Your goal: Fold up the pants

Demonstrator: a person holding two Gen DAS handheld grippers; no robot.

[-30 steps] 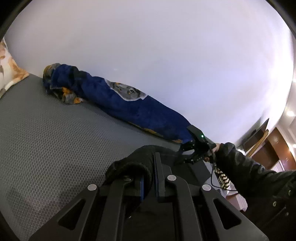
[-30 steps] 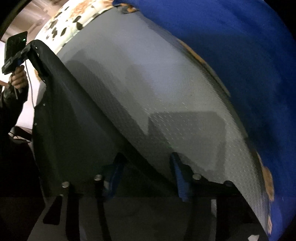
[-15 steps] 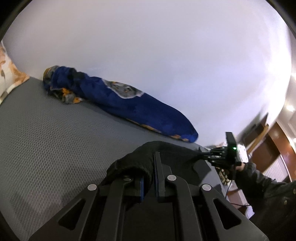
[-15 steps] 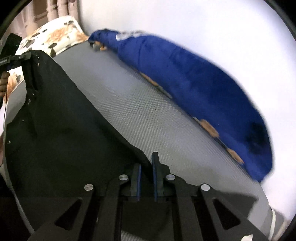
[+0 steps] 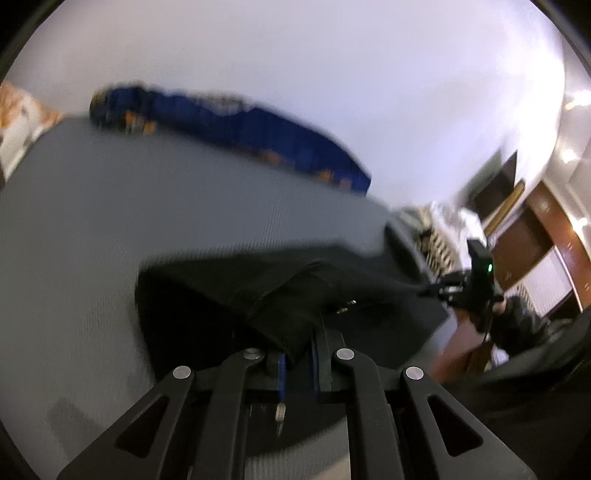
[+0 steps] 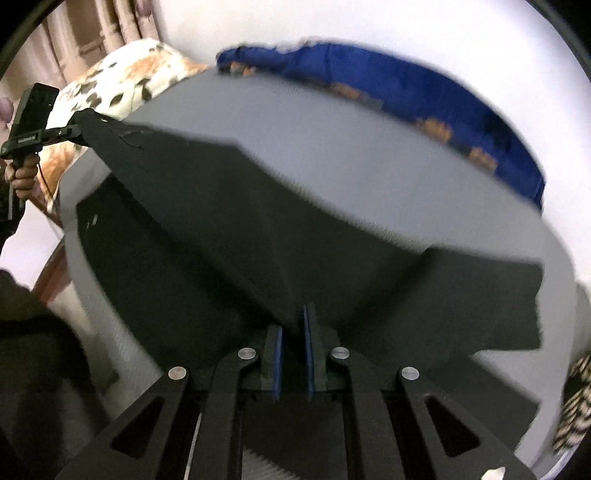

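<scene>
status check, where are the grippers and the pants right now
Left gripper and right gripper both shut on black pants. Pants stretched between them over grey mattress. Blue blanket along the wall, clear.

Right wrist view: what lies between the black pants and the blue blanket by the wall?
Only bare grey mattress separates the black pants from the blue blanket; the right wrist view shows it.

Place: home bedroom.
Bed (image 6: 369, 162): grey textured mattress filling mid-frame.
Pillow (image 6: 125, 85): floral, upper left.
Blanket (image 6: 424, 92): blue, bundled along the white wall (image 5: 332, 74).
Curtains (image 6: 107, 26): upper left.
Wooden cabinets (image 5: 535, 236): right edge, left wrist view.
</scene>
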